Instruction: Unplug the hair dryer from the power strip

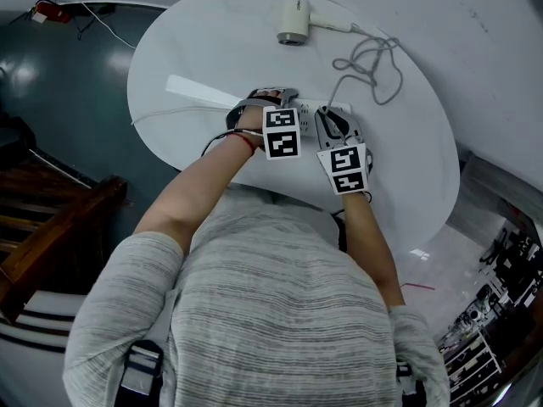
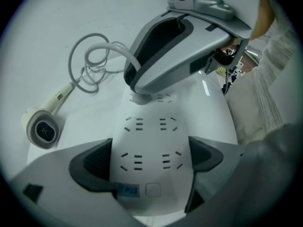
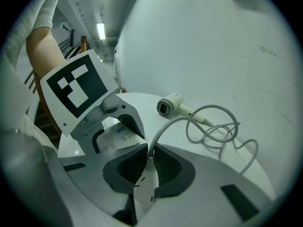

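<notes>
On the round white table lies the white power strip. My left gripper is shut on its near end, one dark pad against each long side. The hair dryer's white plug sits in the strip's far socket. My right gripper is shut on that plug, and the grey cord rises from between its pads. The cord runs in loose loops to the white hair dryer, which lies on its side at the far edge of the table. In the head view both grippers stand side by side over the strip.
The strip's own thin white cable trails left off the table edge. Dark floor, a red object and a wooden stair lie to the left. Shelving stands at lower right. The table surface beyond the cord loops is bare.
</notes>
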A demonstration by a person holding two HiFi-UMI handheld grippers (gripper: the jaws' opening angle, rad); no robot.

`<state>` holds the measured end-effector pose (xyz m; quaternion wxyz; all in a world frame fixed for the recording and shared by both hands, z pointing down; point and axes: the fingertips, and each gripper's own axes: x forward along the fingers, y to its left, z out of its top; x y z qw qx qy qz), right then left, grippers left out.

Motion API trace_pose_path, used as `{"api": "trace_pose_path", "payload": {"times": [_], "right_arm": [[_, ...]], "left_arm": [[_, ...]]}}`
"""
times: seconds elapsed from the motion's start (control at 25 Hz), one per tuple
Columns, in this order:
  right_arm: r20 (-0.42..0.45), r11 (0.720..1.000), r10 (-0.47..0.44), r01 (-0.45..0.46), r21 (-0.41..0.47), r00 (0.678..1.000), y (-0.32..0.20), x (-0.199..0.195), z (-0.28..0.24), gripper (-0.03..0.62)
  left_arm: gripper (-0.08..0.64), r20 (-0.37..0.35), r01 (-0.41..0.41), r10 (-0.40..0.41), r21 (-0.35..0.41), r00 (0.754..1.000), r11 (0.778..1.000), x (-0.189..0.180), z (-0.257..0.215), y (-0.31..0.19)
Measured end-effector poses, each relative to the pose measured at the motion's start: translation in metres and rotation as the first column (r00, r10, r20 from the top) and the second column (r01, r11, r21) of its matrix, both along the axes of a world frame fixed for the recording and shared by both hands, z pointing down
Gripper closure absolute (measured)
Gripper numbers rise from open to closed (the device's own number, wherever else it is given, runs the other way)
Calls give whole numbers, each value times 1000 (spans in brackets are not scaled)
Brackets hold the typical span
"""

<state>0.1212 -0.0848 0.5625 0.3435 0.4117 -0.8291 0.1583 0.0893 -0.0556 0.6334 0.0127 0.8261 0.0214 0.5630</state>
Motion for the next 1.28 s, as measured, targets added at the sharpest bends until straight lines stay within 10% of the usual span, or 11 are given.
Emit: {"api": "trace_pose_path", "payload": {"times": [0.76, 1.28], "right_arm": [[15, 1000, -10, 11, -28, 1000, 1, -1, 5, 537], [-33, 999, 1, -2, -39, 999, 4, 1, 3, 537]], "left_arm": [[84, -162, -3, 11, 48, 987, 999, 26, -20, -1], [91, -102, -23, 29, 62, 994, 998, 32, -8, 3]]}}
